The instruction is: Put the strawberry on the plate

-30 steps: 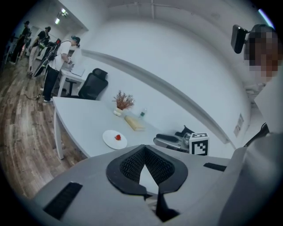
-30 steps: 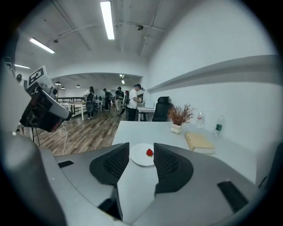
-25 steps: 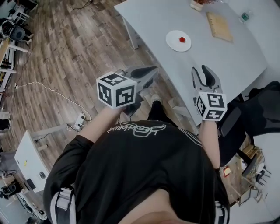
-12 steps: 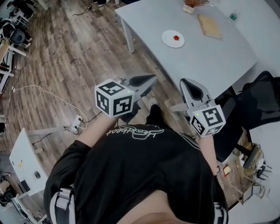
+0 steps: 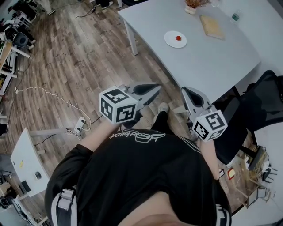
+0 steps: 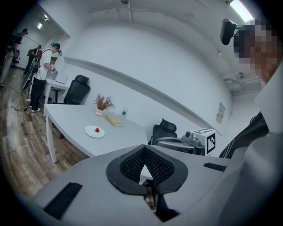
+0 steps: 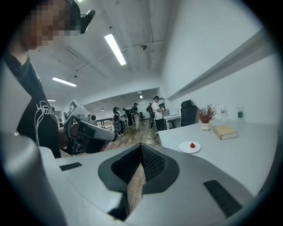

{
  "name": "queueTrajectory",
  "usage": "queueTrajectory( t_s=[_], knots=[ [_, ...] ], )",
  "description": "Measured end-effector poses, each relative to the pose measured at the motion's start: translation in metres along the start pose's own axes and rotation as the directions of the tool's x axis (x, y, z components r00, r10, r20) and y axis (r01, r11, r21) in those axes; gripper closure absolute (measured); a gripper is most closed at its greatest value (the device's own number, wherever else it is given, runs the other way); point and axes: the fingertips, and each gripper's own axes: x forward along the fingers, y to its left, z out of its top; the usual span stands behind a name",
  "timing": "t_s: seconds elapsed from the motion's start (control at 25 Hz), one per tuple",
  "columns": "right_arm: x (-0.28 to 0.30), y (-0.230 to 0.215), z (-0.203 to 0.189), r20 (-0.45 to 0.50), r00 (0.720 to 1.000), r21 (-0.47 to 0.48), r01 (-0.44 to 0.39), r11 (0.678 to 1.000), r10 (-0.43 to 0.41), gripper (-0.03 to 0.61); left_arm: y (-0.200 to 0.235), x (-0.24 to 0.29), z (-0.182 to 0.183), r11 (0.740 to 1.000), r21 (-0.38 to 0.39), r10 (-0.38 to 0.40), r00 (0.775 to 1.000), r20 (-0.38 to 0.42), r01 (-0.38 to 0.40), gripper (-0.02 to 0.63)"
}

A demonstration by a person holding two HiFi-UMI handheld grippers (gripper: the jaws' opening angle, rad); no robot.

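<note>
A red strawberry (image 5: 178, 38) lies on a small white plate (image 5: 172, 41) on the grey table (image 5: 208, 62), far ahead of both grippers. The strawberry (image 6: 97, 129) and plate (image 6: 91, 132) also show in the left gripper view, and the strawberry (image 7: 193, 145) on the plate (image 7: 186, 149) in the right gripper view. My left gripper (image 5: 156, 88) is held in front of my chest, jaws shut and empty. My right gripper (image 5: 185, 91) hangs beside it near the table's edge, also shut on nothing. Both are well short of the plate.
A tan book (image 5: 210, 26), a potted plant (image 5: 193, 6) and a bottle (image 5: 235, 17) stand at the table's far end. A black chair (image 5: 261, 106) is at the right. A cable and power strip (image 5: 79, 121) lie on the wood floor. Several people stand in the background (image 6: 42, 75).
The right gripper's jaws have gone from wide open to shut. Both grippers have drawn back from the table, and the plate now lies farther away in the head view.
</note>
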Motion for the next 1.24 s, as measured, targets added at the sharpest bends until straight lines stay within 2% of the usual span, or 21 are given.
queueTrajectory(
  t_s=[0.24, 0.64, 1.24],
  knots=[
    [-0.003, 0.003, 0.008, -0.005, 1.000, -0.072, -0.001, 0.997, 0.001, 0.569, -0.001, 0.004, 0.003, 1.000, 0.019, 0.013, 1.000, -0.006, -0.013, 0.606],
    [-0.009, -0.003, 0.015, 0.015, 1.000, -0.056, 0.023, 0.998, -0.022, 0.571, -0.006, 0.011, 0.015, 0.999, 0.037, -0.009, 1.000, 0.004, 0.009, 0.606],
    [0.001, -0.005, 0.011, -0.001, 1.000, -0.048, 0.024, 0.999, -0.024, 0.571, 0.000, 0.015, 0.010, 1.000, 0.013, -0.016, 1.000, -0.004, 0.016, 0.606]
  ],
)
